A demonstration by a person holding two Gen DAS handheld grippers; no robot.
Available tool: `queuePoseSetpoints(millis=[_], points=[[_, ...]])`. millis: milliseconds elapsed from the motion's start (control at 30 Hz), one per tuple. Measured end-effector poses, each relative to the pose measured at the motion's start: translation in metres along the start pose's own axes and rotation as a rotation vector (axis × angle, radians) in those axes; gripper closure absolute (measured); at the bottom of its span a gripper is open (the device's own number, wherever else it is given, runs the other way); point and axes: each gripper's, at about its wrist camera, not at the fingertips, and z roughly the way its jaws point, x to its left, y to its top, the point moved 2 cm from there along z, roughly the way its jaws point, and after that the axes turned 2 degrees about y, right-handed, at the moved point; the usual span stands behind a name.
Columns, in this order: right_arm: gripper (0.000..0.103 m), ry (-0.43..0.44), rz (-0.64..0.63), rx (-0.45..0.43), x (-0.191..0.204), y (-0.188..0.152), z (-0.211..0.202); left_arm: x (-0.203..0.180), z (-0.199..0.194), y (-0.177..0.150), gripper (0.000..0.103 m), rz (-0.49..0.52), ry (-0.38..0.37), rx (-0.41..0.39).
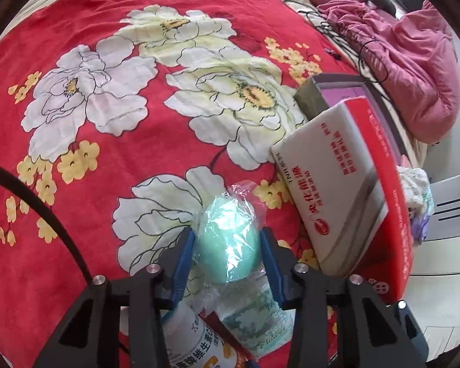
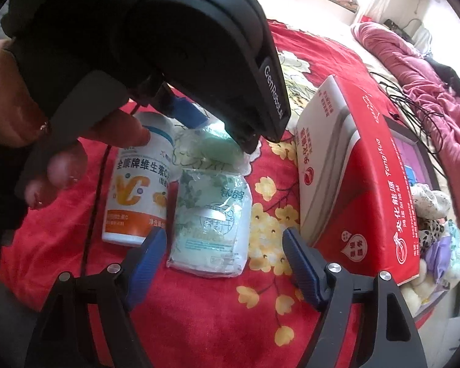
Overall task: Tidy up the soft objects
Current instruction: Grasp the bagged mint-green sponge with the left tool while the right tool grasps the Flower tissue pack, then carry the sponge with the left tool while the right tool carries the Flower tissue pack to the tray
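My left gripper (image 1: 228, 245) is shut on a green egg-shaped sponge in clear plastic wrap (image 1: 230, 239), held above the red flowered bedspread (image 1: 107, 122). Under it lie a pale green tissue pack (image 1: 257, 325) and a white vitamin bottle (image 1: 190, 340). In the right wrist view my right gripper (image 2: 225, 251) is open, its blue pads either side of the tissue pack (image 2: 211, 224), close above it. The vitamin bottle (image 2: 138, 184) lies left of the pack. The left gripper's black body (image 2: 199, 55) and the hand holding it fill the upper left, with the sponge (image 2: 217, 147) below.
A red and white tissue box (image 1: 346, 190) leans on an open grey box (image 1: 322, 92) at the right; the tissue box also shows in the right wrist view (image 2: 352, 168). A pink quilt (image 1: 414, 70) and black cables (image 1: 352, 36) lie beyond. Soft toys (image 2: 429, 214) sit at the bed's right edge.
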Motion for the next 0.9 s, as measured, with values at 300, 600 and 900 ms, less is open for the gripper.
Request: queuePoseSetpoints(millis=[300, 600, 900], points=[[0.024, -0.019, -0.011, 0.11, 0.007, -0.001, 0.034, 0.026, -0.04, 0.003, 0.06, -0.061, -0.008, -0.093], [0.051, 0.079, -0.025, 0.029, 0.011, -0.002, 0.016, 0.031, -0.072, -0.012, 0.06, -0.061, 0.001, -0.15], [0.053, 0.162, 0.031, -0.101, -0.009, 0.013, -0.05, 0.016, -0.11, -0.03, 0.06, -0.061, 0.035, -0.228]])
